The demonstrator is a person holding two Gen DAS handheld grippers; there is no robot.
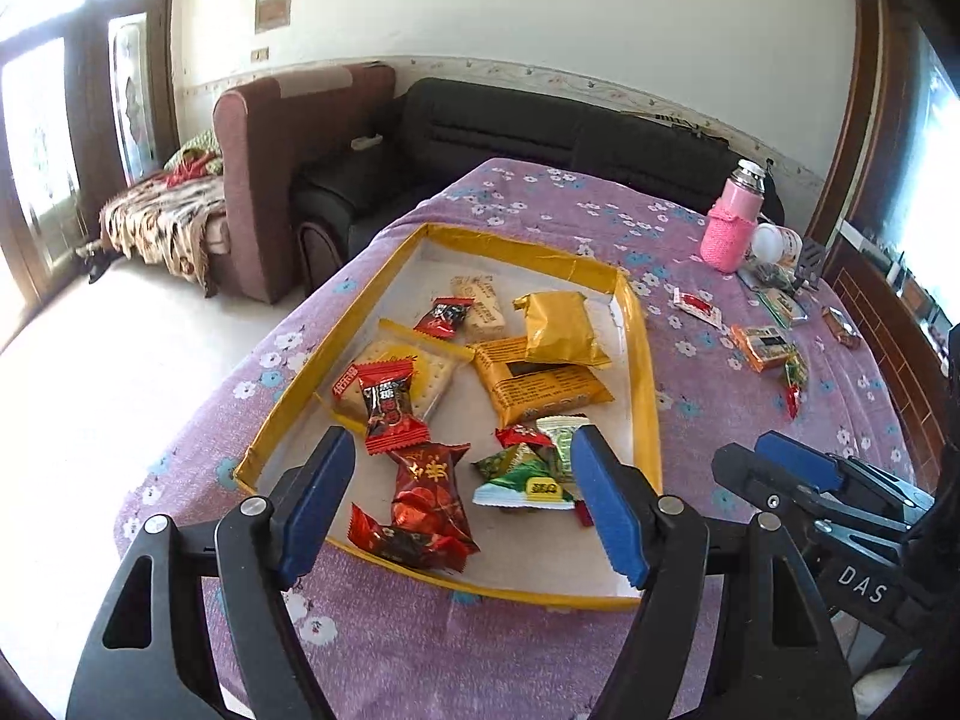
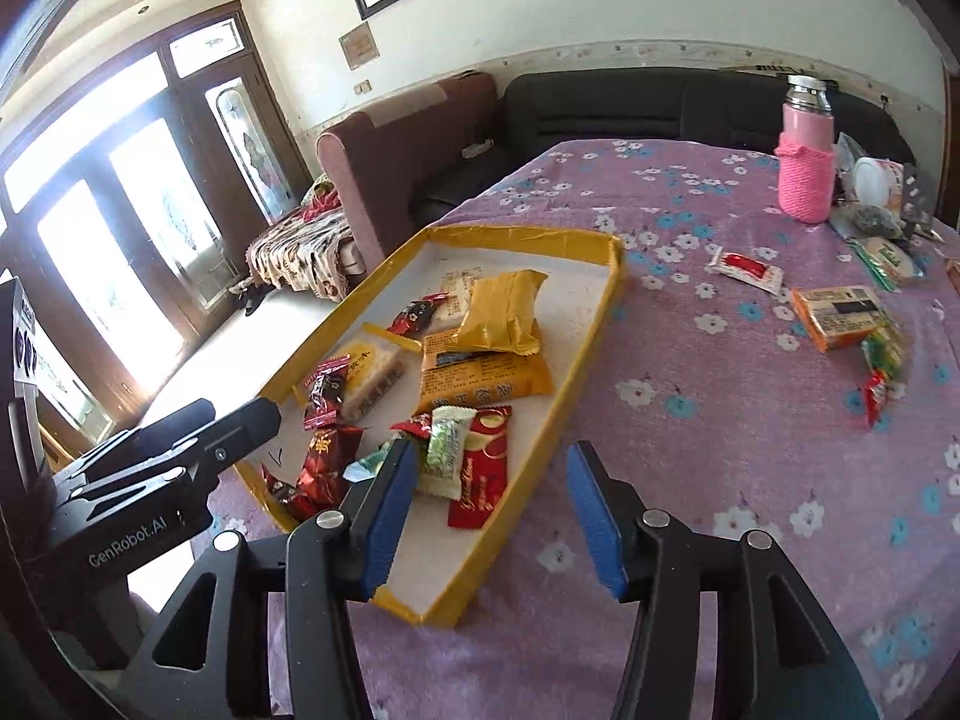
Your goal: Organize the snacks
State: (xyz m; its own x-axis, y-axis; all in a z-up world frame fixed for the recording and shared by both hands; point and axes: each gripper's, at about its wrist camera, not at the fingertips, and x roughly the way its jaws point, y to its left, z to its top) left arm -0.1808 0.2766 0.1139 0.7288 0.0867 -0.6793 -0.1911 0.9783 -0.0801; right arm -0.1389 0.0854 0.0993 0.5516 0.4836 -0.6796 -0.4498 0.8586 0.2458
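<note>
A shallow yellow-rimmed tray [image 1: 637, 324] [image 2: 600, 306] lies on the purple flowered tablecloth and holds several wrapped snacks: yellow packets [image 1: 558, 327] [image 2: 501, 312], a cracker pack [image 1: 399, 369], red candies [image 1: 390, 405] and a green-white packet [image 1: 522, 477]. My left gripper [image 1: 462, 480] is open and empty above the tray's near end. My right gripper [image 2: 489, 501] is open and empty over the tray's near right rim. Loose snacks lie on the cloth to the right: a white-red sachet [image 2: 747, 270], an orange pack [image 2: 840, 315], and small candies [image 2: 879, 369].
A pink flask [image 2: 806, 168] in a knitted sleeve, a white jar [image 2: 876, 180] and small clutter stand at the table's far right. A dark sofa [image 1: 540, 132] and a maroon armchair [image 1: 270, 180] are behind the table. The table edge drops off on the left.
</note>
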